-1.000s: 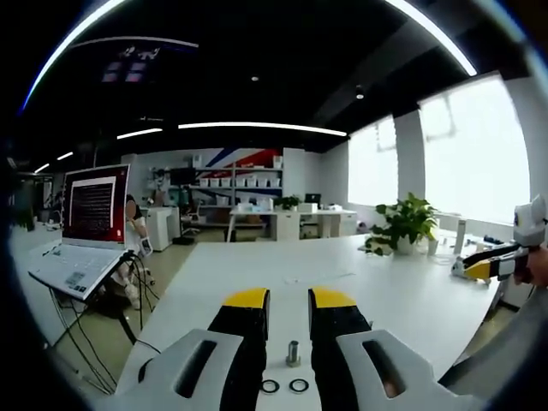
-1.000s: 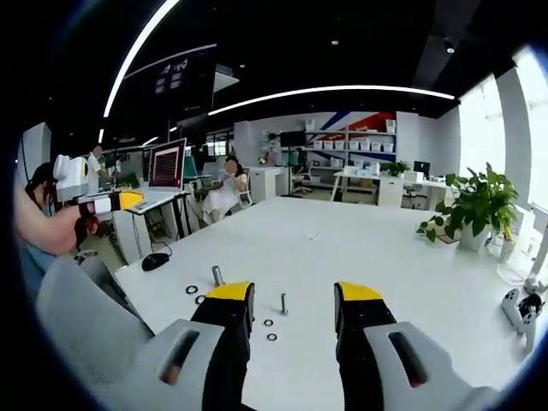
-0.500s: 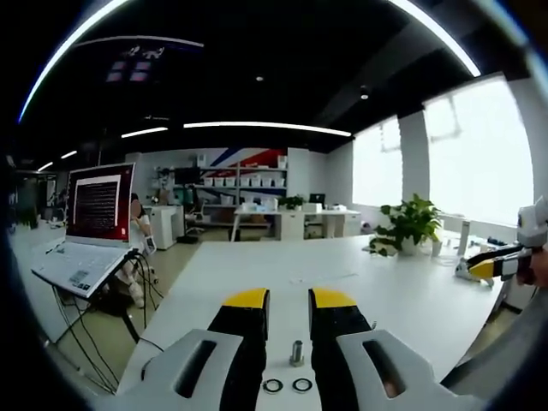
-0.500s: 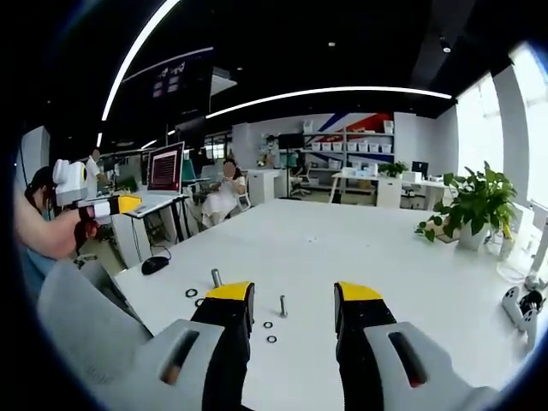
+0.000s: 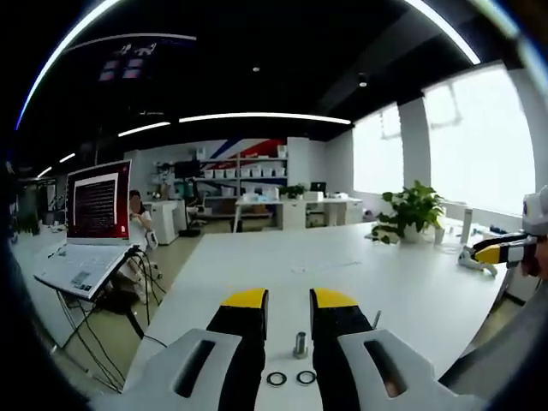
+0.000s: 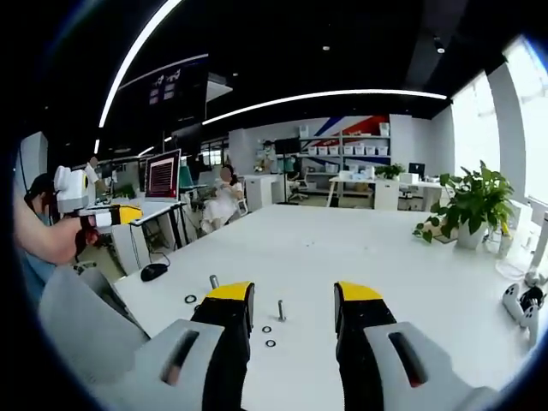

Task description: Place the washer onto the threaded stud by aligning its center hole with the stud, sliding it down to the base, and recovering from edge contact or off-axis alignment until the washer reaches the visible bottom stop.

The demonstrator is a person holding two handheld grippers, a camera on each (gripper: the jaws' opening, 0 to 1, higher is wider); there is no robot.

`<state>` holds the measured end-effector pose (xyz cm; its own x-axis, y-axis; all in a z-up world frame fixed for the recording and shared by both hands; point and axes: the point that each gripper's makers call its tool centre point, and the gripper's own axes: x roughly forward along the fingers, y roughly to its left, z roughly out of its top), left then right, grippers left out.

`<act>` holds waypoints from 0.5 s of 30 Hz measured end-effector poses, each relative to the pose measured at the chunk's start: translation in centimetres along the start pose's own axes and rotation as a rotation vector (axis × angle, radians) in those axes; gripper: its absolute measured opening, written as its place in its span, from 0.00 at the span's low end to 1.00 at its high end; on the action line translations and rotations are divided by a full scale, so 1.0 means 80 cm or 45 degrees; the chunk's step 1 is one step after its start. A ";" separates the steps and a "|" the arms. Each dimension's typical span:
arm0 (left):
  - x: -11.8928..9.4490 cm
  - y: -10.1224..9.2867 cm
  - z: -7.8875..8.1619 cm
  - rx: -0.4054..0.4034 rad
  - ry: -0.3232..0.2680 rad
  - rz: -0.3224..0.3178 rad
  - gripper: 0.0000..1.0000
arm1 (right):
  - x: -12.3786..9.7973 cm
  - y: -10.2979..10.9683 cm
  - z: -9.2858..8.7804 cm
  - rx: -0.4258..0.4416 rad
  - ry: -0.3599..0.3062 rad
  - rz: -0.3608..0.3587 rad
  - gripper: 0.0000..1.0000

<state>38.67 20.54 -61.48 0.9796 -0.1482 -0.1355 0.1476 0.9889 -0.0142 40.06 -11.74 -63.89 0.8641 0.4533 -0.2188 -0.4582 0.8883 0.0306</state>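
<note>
A white table (image 6: 342, 248) carries all the task hardware. In the left gripper view a laptop (image 5: 86, 231) stands on a stand off the table's left edge, and a potted plant (image 5: 413, 210) sits at the far right of the table. The left gripper (image 5: 288, 301) is held above the table's near end with its yellow-tipped fingers (image 5: 244, 300) a small gap apart and nothing held between them. Seen through that gap, a short stud (image 5: 300, 344) stands upright on the table, and two washers (image 5: 291, 378) lie flat side by side just in front of it, not on it. In the right gripper view the right gripper (image 6: 293, 295) is likewise above the table, its fingers (image 6: 360, 295) spread wide and empty. Between them a thin threaded stud (image 6: 280, 310) stands upright and bare, with two small washers (image 6: 268, 336) lying flat on the table just before it, apart from its base. To the left of the right gripper's left finger, a second stud (image 6: 213, 282) stands with a washer (image 6: 190, 300) flat beside it. A black mouse (image 6: 154, 271) lies near the table's left edge.
</note>
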 end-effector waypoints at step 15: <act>0.032 0.001 -0.041 0.033 0.197 -0.027 0.17 | 0.002 0.002 0.000 0.005 0.007 0.018 0.40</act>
<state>40.71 20.24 -65.10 0.9438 -0.1644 -0.2867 0.1735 0.9848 0.0064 40.12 -11.48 -63.94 0.8566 0.4651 -0.2236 -0.4693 0.8823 0.0375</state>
